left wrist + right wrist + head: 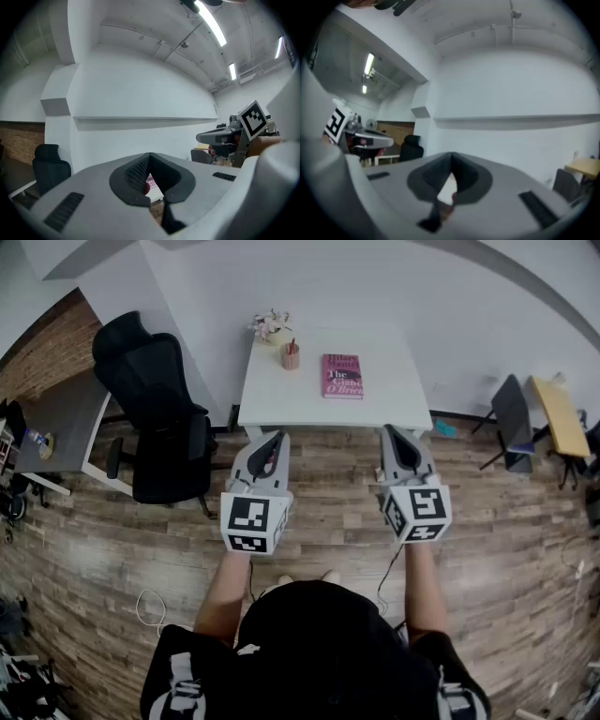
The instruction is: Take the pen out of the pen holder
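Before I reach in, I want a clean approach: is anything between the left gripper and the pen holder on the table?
Nothing visible does. Only bare white table lies between the left gripper and the pen holder. The flowers stand beside it, to its left and further back, and the pink book lies off to its right.

Even, bright light falls from the ceiling tubes above me, shadows soft. All 3 views bulge fisheye-style with dark corners; my right gripper view is smeared with blur.
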Motion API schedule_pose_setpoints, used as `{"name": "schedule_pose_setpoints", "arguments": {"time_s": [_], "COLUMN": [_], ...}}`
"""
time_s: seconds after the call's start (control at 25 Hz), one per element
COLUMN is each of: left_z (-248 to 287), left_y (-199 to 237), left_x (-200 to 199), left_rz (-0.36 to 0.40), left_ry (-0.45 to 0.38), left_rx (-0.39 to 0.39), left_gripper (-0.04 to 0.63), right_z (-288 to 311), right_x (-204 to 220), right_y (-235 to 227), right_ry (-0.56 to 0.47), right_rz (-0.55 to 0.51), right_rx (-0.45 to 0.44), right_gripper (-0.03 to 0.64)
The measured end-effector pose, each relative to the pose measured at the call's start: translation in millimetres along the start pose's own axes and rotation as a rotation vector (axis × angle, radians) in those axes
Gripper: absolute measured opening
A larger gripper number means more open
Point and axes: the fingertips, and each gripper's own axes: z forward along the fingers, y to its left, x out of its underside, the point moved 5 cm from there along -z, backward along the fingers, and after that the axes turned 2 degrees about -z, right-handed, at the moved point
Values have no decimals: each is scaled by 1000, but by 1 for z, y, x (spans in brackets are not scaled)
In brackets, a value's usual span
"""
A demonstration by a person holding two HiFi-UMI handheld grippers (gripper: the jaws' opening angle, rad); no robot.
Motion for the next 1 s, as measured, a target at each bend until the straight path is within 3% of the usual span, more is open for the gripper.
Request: {"name": "schedule_pose_setpoints", "arguments": {"time_s": [0.52,1.0], "left_z": [15,42], "left_y": [-33,-30], "left_x": [12,27], "left_rz": [-10,-21], "left_ry": [15,48], "left_rx": [-45,-79], "left_gripper": [15,15], "right_z": [-10,13], "right_x": [19,32], "right_y": [-32,-50], "right_ry": [-7,1], "right_rz": [22,25], "right_rx": [-72,-108], "right_gripper": [34,34]}}
